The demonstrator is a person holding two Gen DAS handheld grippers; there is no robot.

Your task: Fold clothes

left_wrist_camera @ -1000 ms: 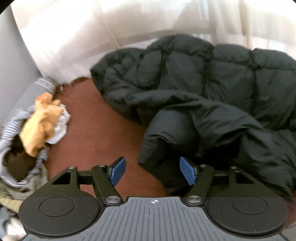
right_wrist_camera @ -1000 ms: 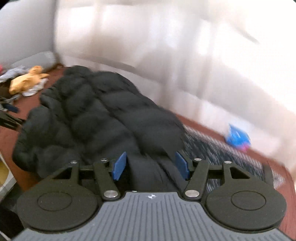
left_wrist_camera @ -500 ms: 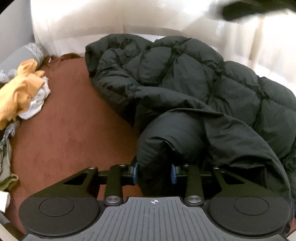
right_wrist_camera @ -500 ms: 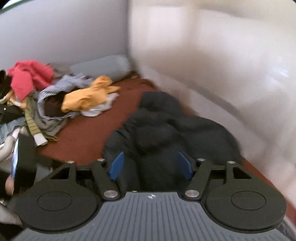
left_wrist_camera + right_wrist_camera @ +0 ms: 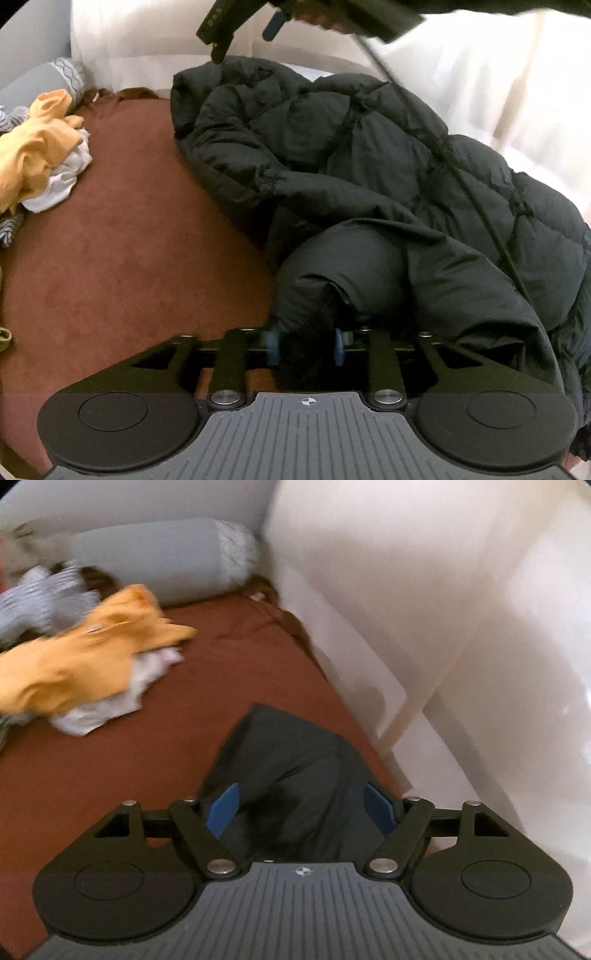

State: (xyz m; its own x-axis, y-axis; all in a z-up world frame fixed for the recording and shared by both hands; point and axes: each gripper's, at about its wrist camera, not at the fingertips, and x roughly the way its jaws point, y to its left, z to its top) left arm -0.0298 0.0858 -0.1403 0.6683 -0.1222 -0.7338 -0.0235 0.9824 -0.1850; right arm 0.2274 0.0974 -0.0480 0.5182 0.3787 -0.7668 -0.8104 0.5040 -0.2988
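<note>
The black puffer jacket (image 5: 369, 177) lies in a loose heap on the brown bed cover (image 5: 129, 258), along the white curtain (image 5: 498, 92) side. It is not folded yet: its body is bunched, one sleeve is rolled over the front, and no clean edge or crease shows. So I judge that the work on this piece is only at its start.

The left gripper (image 5: 304, 341) is at the end of the jacket nearest to it. A fold of black cloth sits between its blue pads (image 5: 272, 341), and the jaws are opening at this moment. The pads seem to touch the cloth still, but the grip looks loose and I cannot tell if it really holds.

The right gripper (image 5: 301, 806) is above the far end of the jacket, close to the curtain. Its jaws are wide and opening more. Black cloth lies under and between them, but the pads do not press on it, so this gripper holds nothing.

Away from the jacket, across the bare part of the cover, a pile waits: a yellow garment (image 5: 85, 661), a white cloth (image 5: 110, 701) under it and a striped piece (image 5: 40, 594), all crumpled, beside a grey bolster (image 5: 166, 561). Nothing folded is visible anywhere. Most of the task is still left, in my judgement.
</note>
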